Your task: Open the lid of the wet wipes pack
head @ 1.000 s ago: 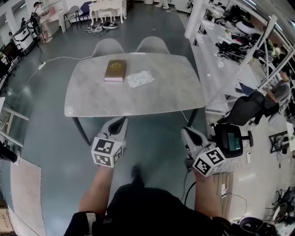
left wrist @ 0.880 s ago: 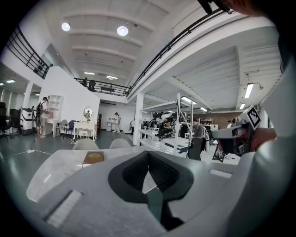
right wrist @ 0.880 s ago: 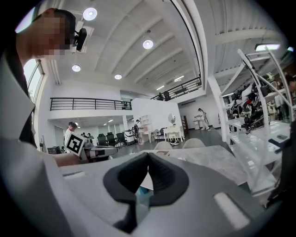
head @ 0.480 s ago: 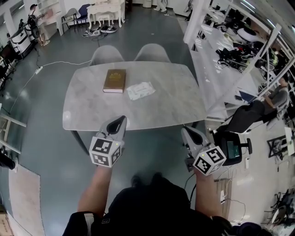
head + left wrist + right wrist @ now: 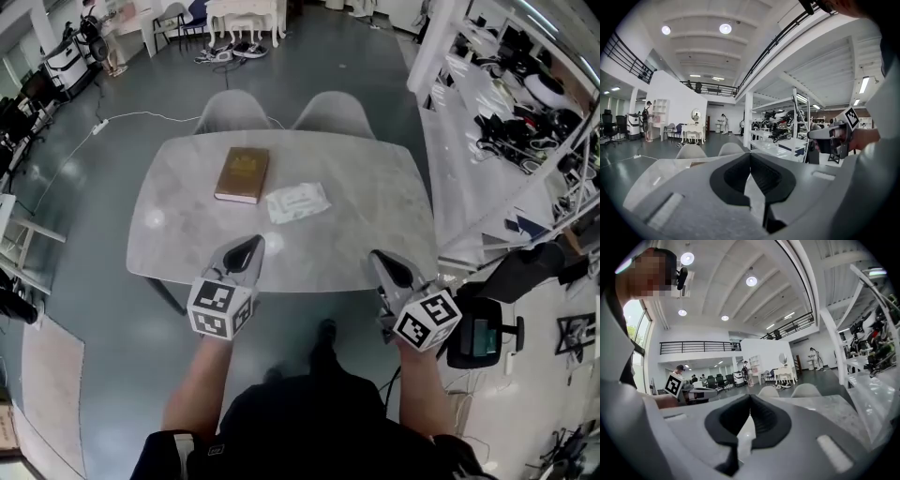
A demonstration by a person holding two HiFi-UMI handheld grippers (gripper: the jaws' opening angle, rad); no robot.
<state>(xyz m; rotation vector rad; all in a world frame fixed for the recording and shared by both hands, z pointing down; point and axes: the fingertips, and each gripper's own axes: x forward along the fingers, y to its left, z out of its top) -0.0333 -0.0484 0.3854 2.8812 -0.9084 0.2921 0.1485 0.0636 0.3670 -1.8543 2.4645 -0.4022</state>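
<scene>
The wet wipes pack (image 5: 297, 202), white and flat, lies near the middle of the grey marble table (image 5: 375, 206), to the right of a brown book (image 5: 243, 174). My left gripper (image 5: 251, 246) is shut and empty, its tips just over the table's near edge. At the near right corner my right gripper (image 5: 380, 259) hangs shut and empty too. Both point toward the pack from well short of it. In the left gripper view the jaws (image 5: 750, 155) meet at the tip, and the right gripper view shows the same (image 5: 750, 398).
Two grey chairs (image 5: 281, 114) stand behind the table. White shelving with gear (image 5: 506, 112) runs along the right. A black office chair (image 5: 525, 272) sits at the right, close to the table's corner. A cable (image 5: 141, 117) crosses the floor at the left.
Both grippers have moved forward to the table's near edge, and the table now looks closer. Both jaws have stayed shut.
</scene>
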